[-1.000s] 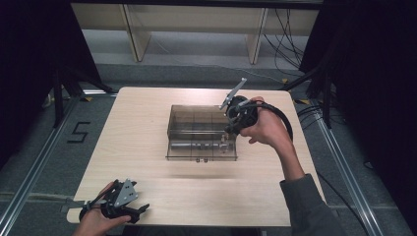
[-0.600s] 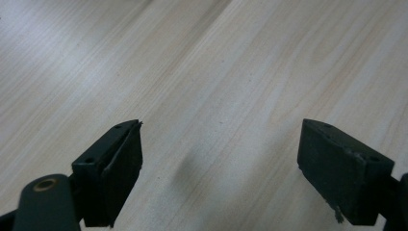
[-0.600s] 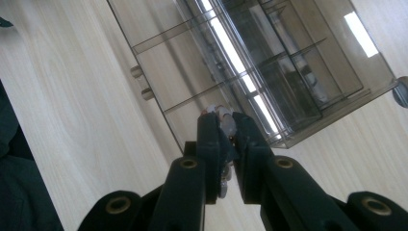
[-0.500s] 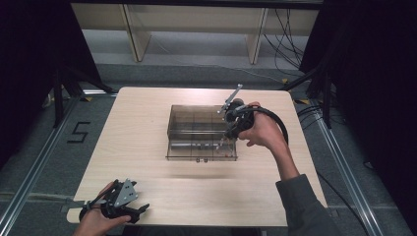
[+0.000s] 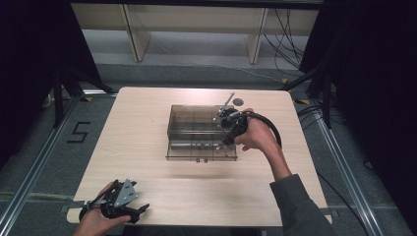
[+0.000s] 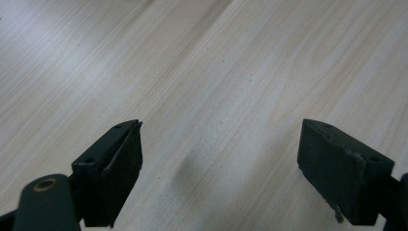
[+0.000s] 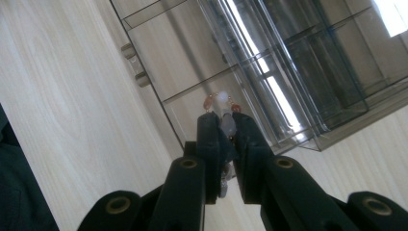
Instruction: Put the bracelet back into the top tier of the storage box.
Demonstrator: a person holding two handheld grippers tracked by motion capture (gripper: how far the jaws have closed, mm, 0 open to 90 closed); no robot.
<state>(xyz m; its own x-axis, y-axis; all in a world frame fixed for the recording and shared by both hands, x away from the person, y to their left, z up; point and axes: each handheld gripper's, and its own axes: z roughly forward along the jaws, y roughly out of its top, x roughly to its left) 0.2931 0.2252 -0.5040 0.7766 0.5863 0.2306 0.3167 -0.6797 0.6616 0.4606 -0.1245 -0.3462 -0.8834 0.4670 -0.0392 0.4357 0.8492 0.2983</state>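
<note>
A smoky clear plastic organiser box (image 5: 196, 129) with several compartments stands open at the middle of the wooden table (image 5: 147, 123). My right gripper (image 5: 229, 133) hangs over the box's right front corner, tilted down into it. In the right gripper view it (image 7: 222, 120) is shut on a short string of white and reddish beads (image 7: 221, 102), which pokes out past the jaw tips above a compartment of the box (image 7: 288, 62). My left gripper (image 5: 132, 208) rests at the table's near left edge. Its jaws (image 6: 219, 139) stand wide open over bare wood with nothing between them.
A small dark round mark (image 5: 238, 102) lies on the table behind the box. Two small latches (image 7: 134, 62) sit on the box's front wall. Metal rails (image 5: 29, 191) and cables (image 5: 314, 113) run along the floor around the table.
My right gripper has moved a little nearer and lower over the box's right front part, still holding the beads. The left gripper has stayed put.
</note>
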